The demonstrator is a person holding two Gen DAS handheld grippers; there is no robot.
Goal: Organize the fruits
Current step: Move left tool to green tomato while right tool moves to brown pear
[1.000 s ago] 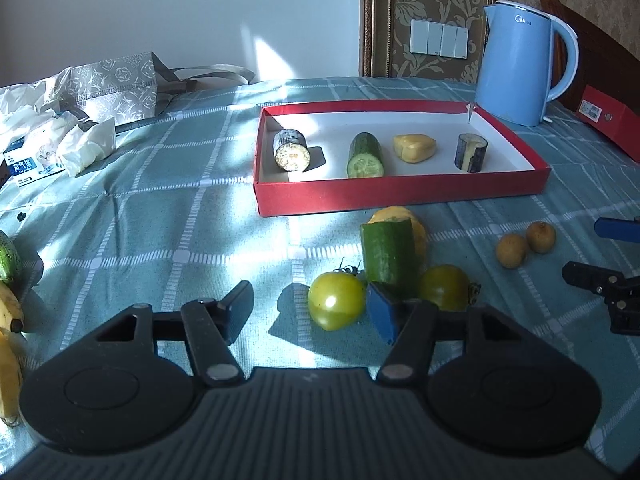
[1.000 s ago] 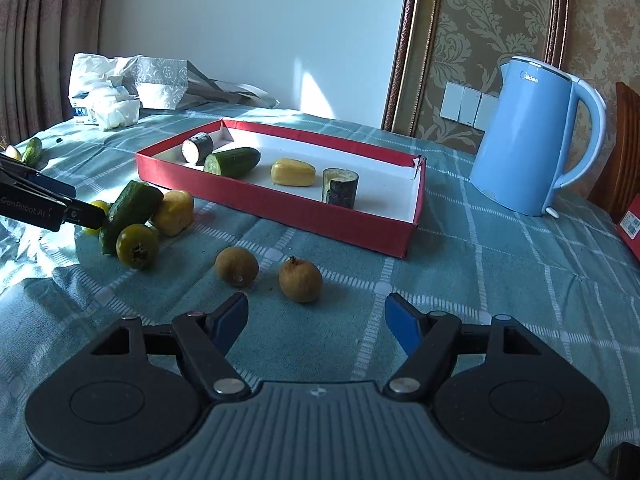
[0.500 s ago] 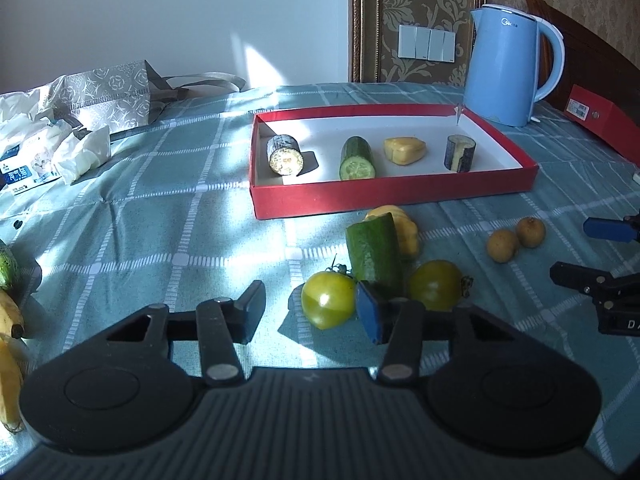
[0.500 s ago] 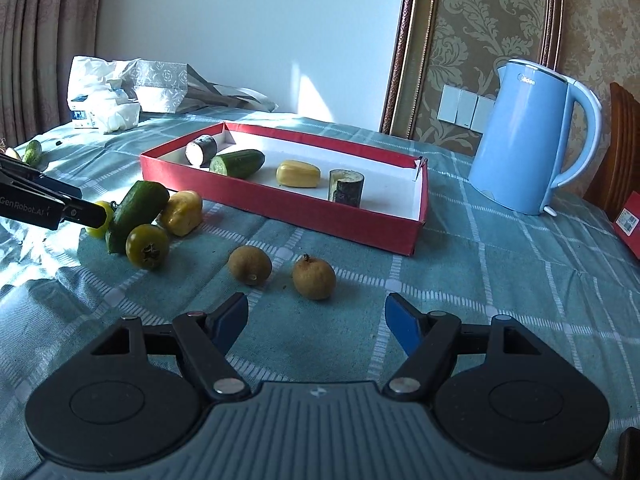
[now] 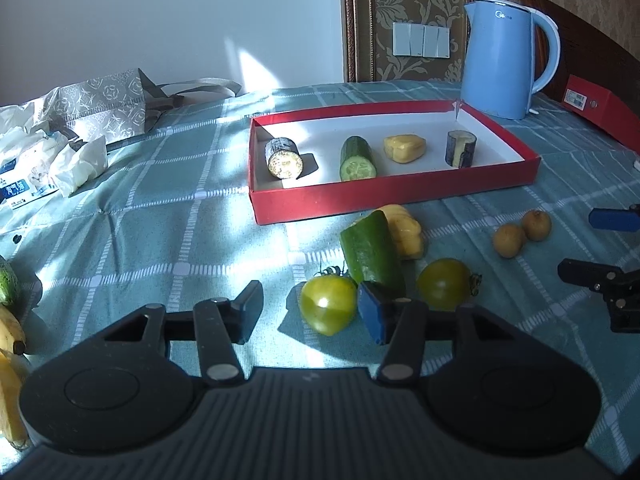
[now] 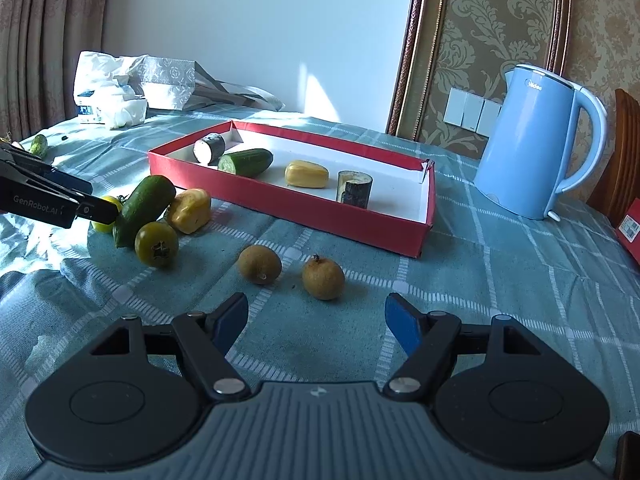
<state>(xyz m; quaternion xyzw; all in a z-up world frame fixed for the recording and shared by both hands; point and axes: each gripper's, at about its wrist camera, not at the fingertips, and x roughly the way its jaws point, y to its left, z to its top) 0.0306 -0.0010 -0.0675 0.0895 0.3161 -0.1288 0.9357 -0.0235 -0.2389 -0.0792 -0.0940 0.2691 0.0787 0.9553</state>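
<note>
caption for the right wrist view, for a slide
Open right tool hovers before two brown fruits, red tray beyond.

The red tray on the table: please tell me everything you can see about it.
The red tray is a shallow rectangular box, apparently cardboard, red outside and white inside, lying flat on the checked teal tablecloth. One far corner looks split. Inside, in a row and apart from each other, are an eggplant piece, a cucumber half, a yellow piece and an upright dark-skinned cylinder. A blue kettle stands behind it. Neither gripper touches it.
</note>
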